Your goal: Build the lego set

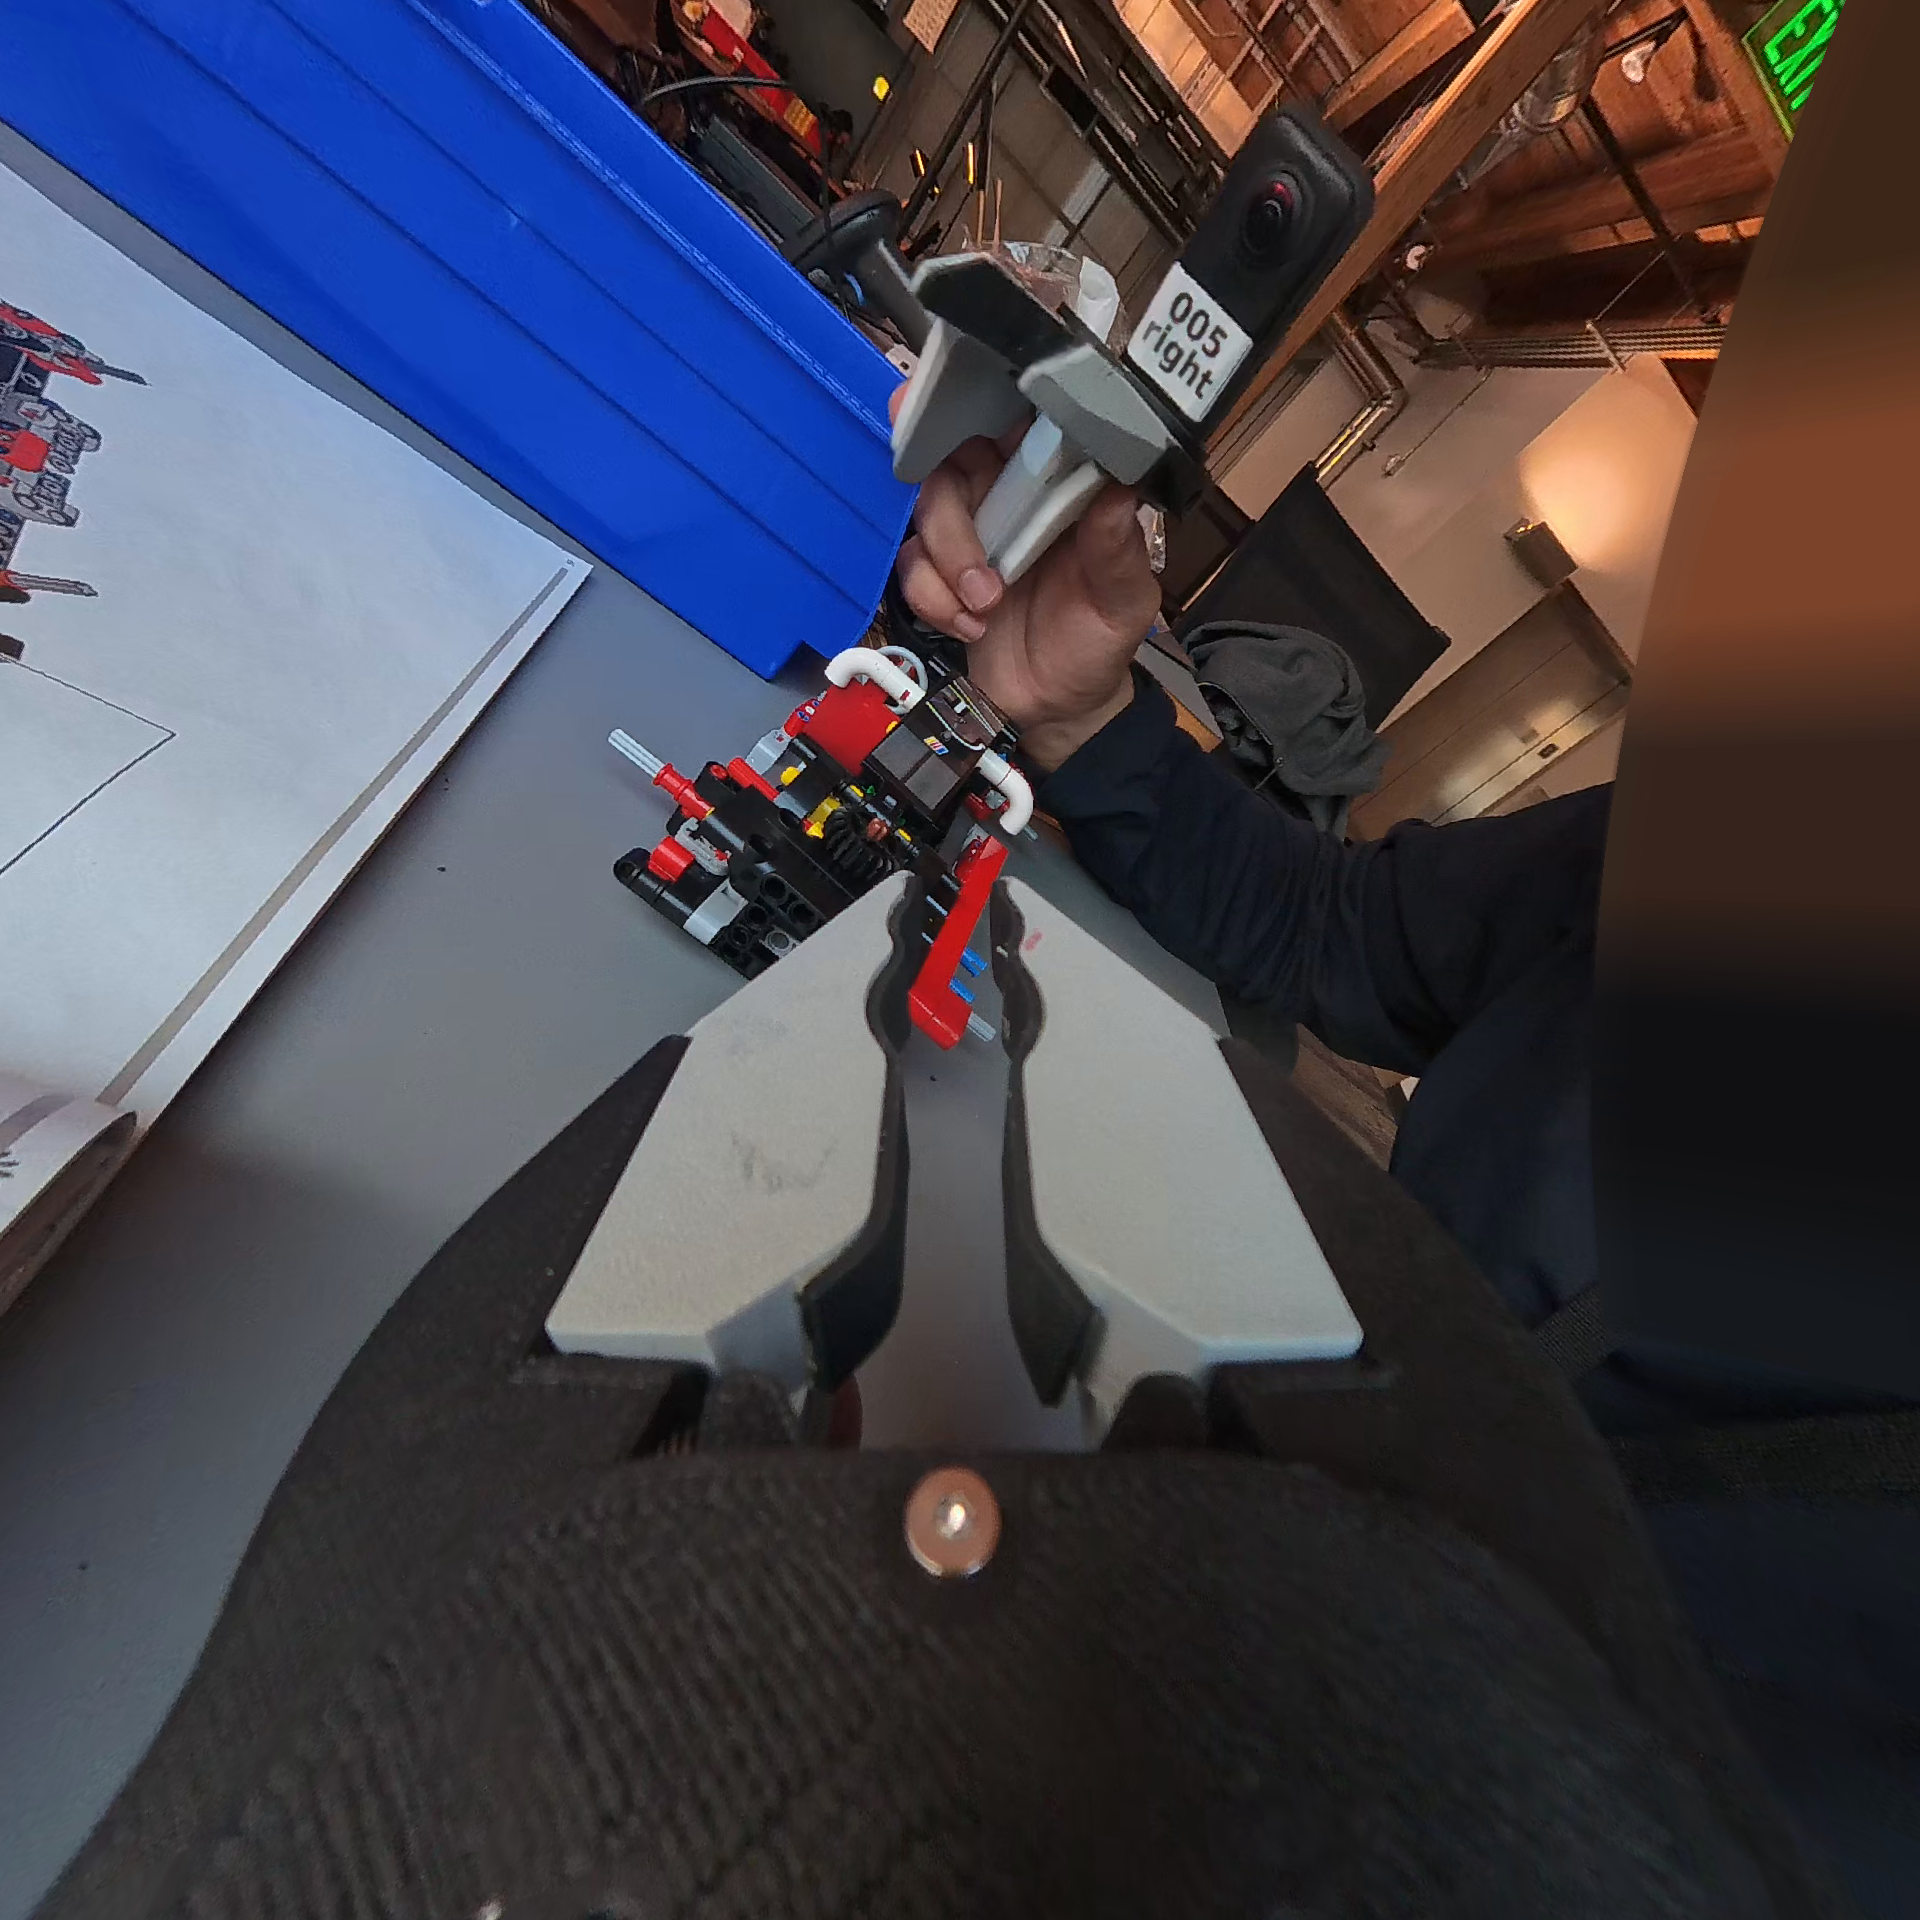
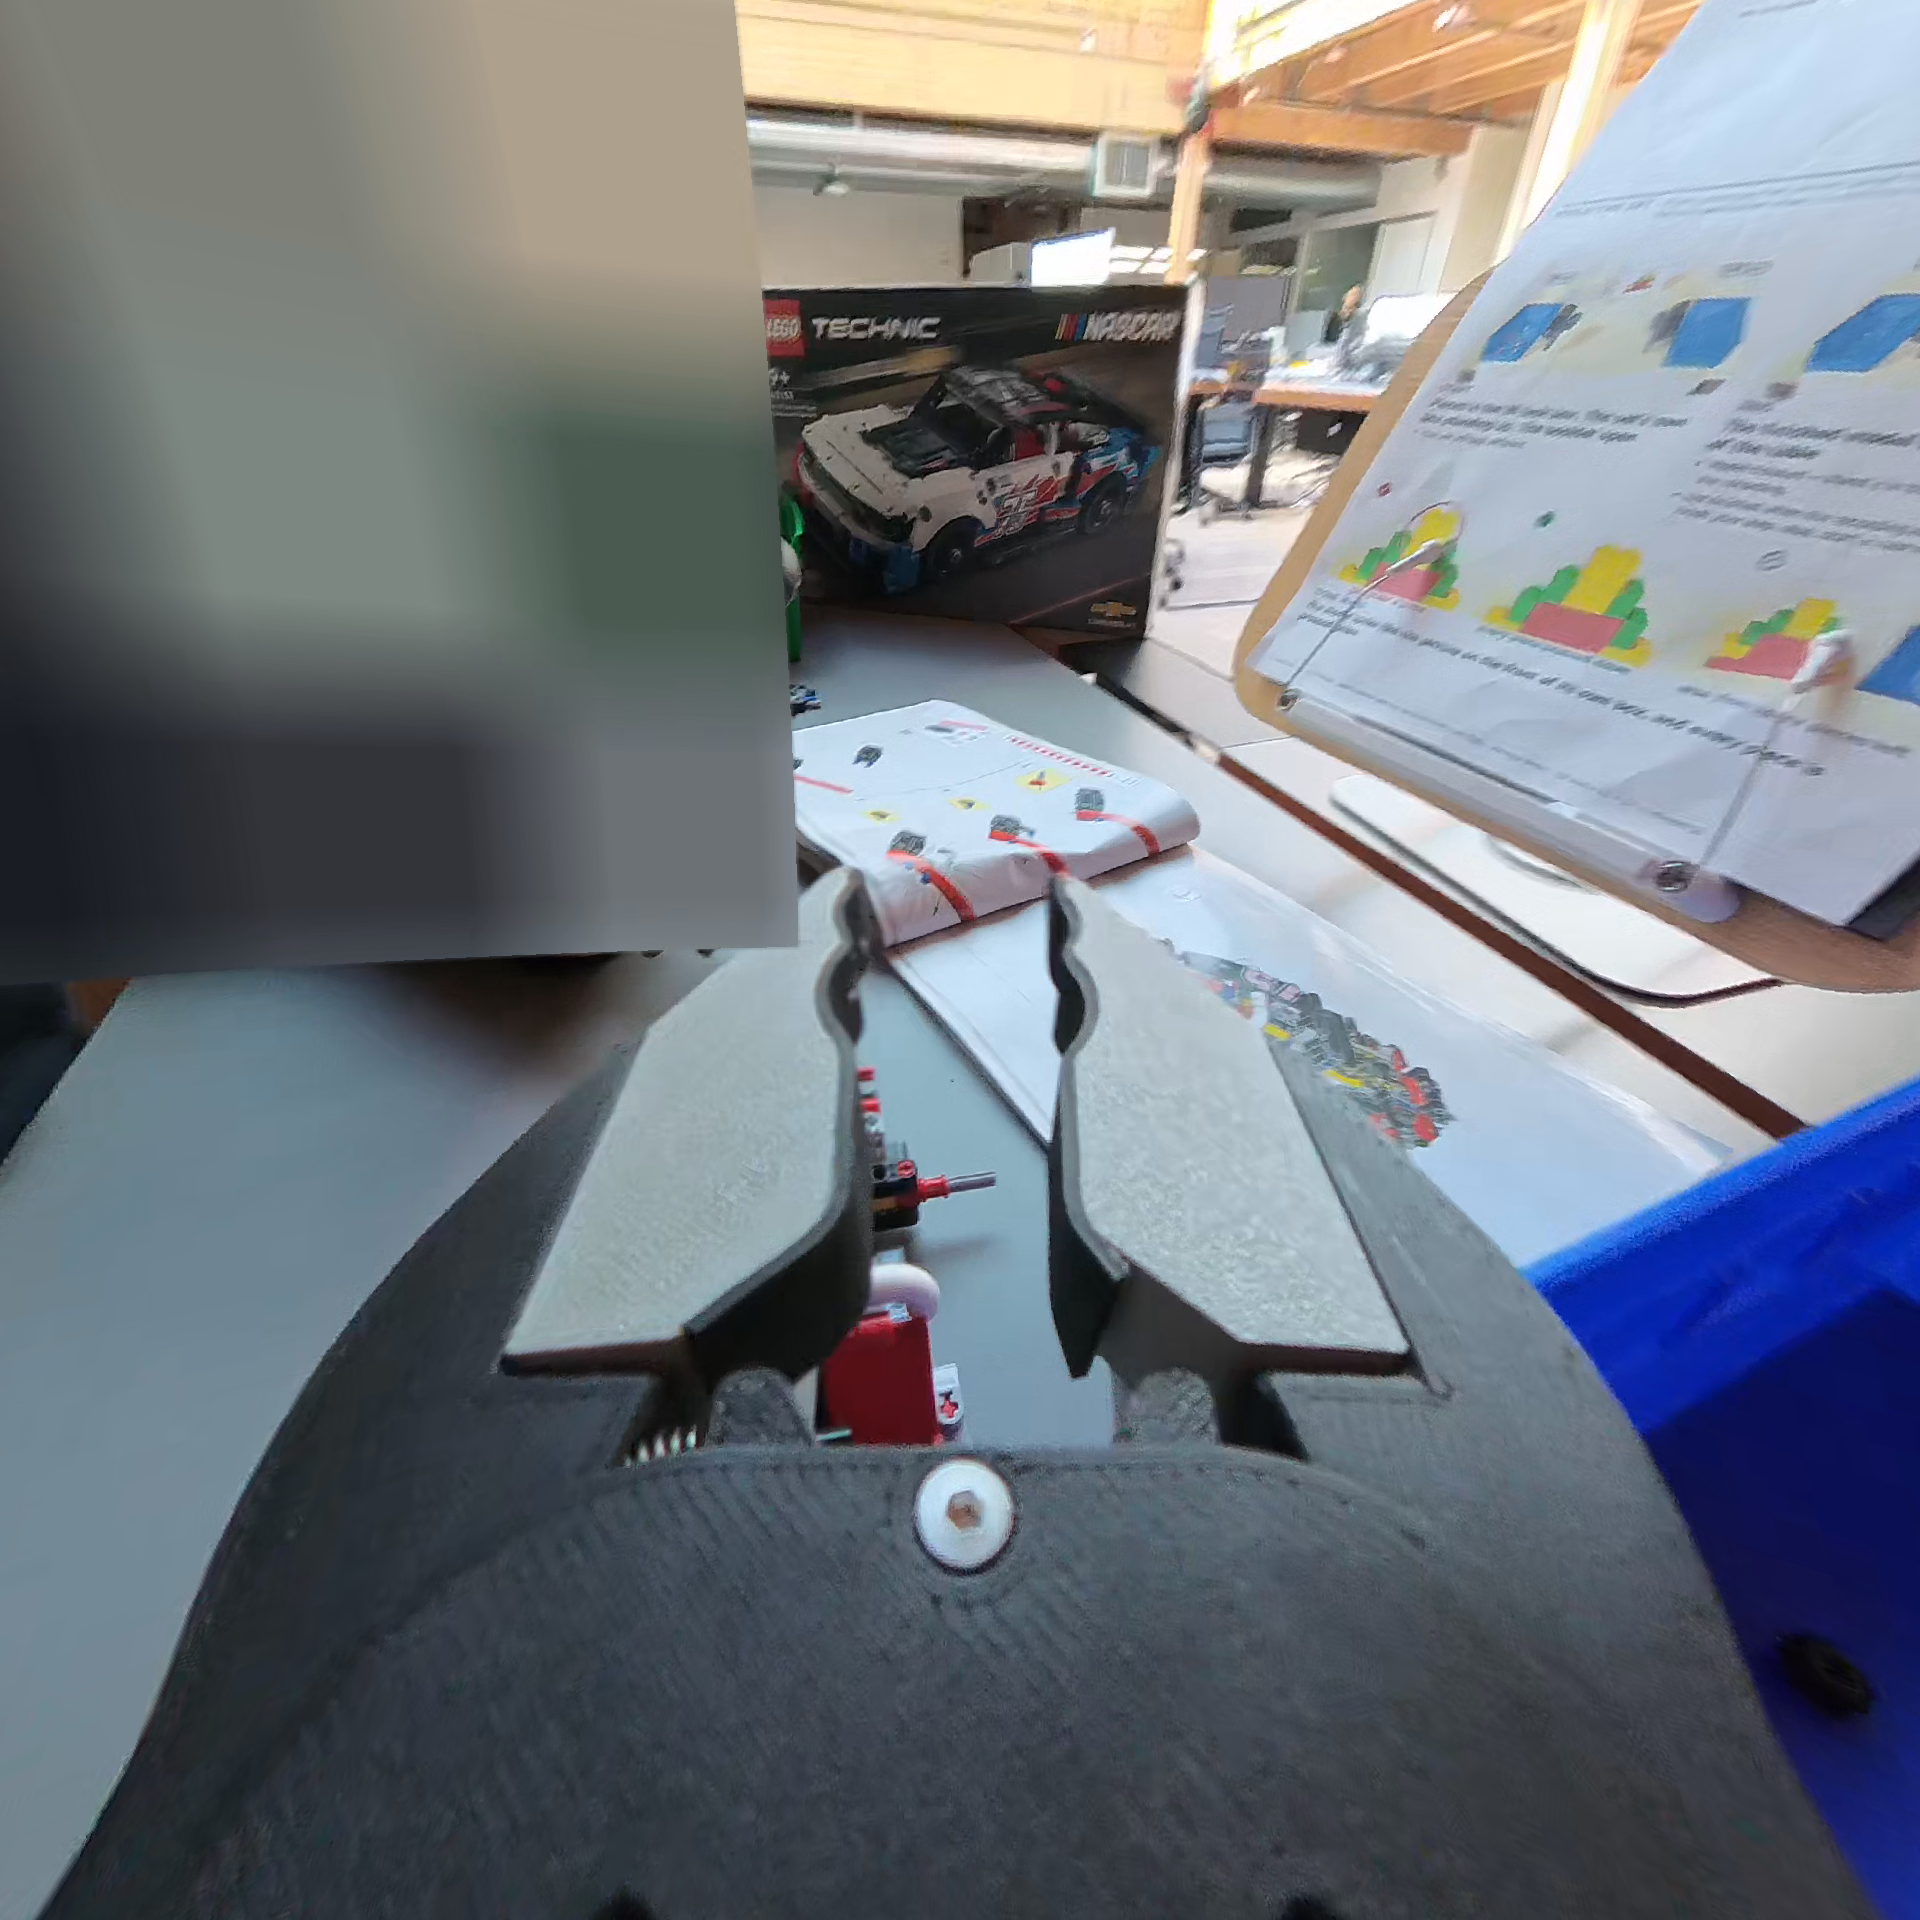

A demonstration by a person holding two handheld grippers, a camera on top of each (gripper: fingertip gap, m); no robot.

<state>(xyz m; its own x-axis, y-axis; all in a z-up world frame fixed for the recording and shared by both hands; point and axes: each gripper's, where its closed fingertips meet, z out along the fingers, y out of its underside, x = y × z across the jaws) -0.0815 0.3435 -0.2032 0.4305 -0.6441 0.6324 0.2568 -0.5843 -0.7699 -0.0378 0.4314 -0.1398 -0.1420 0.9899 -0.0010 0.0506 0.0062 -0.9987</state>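
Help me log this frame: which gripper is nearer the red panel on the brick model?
Left. The left gripper has the red panel of the brick model between its fingertips; the right gripper is raised well above the model, beside the blue bin.

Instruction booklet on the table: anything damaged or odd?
Yes. The booklet's folded-over pages are creased and crumpled at the near edge, just beyond the right gripper's open fingertips. The open page below lies flat.

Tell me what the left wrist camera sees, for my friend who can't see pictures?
A gripper has its two grey fingers around a red piece of a toy brick model on a grey table. Behind it, a hand holds up another gripper near a blue bin.
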